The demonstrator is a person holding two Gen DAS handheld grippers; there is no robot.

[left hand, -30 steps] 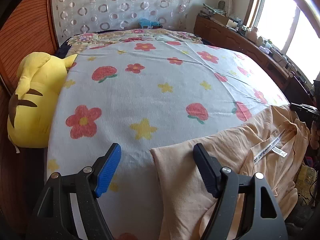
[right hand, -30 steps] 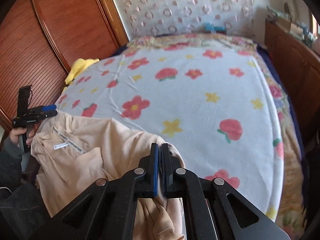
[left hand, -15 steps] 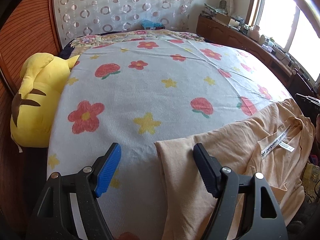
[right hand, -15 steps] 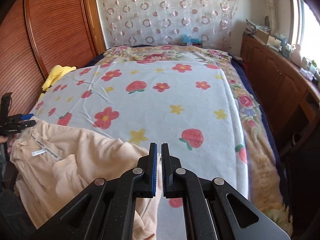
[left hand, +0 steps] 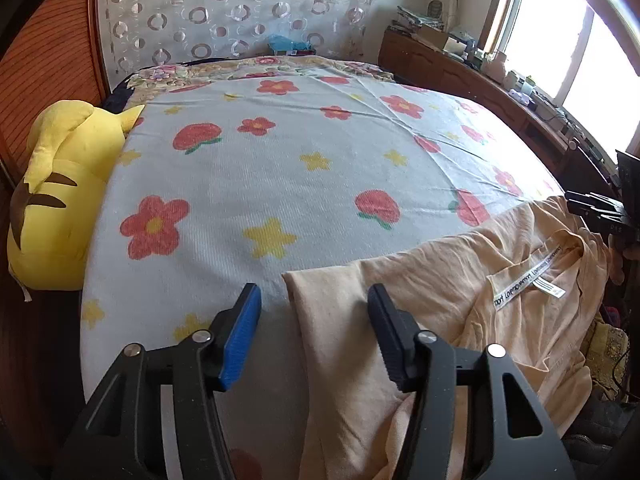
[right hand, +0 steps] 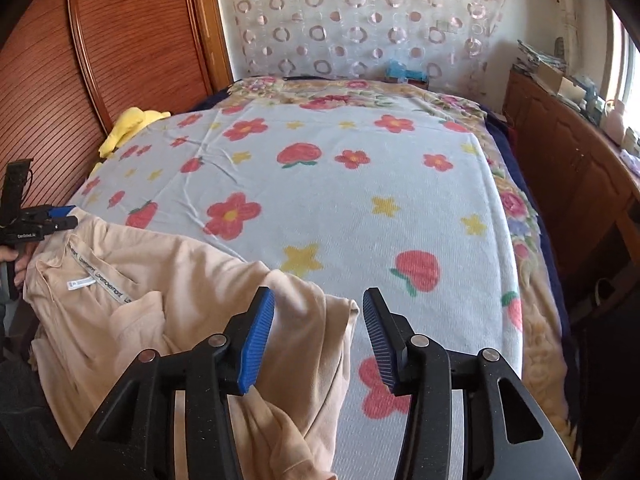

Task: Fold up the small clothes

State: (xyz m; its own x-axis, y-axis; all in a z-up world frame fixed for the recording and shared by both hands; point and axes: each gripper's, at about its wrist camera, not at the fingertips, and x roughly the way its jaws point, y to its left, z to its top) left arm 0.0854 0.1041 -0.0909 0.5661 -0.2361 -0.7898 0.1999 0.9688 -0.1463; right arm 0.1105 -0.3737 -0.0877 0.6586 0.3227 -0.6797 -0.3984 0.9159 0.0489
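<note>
A peach shirt (left hand: 440,304) with a white neck label lies crumpled at the near edge of the flowered bed cover (left hand: 280,152). Its folded left corner sits between the fingers of my left gripper (left hand: 314,336). The jaws are closing, and the pads stand clear of the cloth. In the right wrist view the shirt (right hand: 160,280) spreads to the left. A bunched fold of it lies under my right gripper (right hand: 318,340), whose jaws are opening without pinching the cloth. Each gripper shows small in the other's view: the right gripper (left hand: 596,216) and the left gripper (right hand: 48,220).
A yellow plush toy (left hand: 60,200) leans at the bed's left side against a wooden panelled wall (right hand: 120,48). A wooden sideboard (right hand: 568,160) with clutter runs along the right. A circle-patterned curtain (left hand: 224,8) hangs at the far end.
The right gripper's jaws, shut before, have parted, and the shirt fold now lies loose beneath them. The left jaws have narrowed around the shirt corner. The right view has tilted slightly.
</note>
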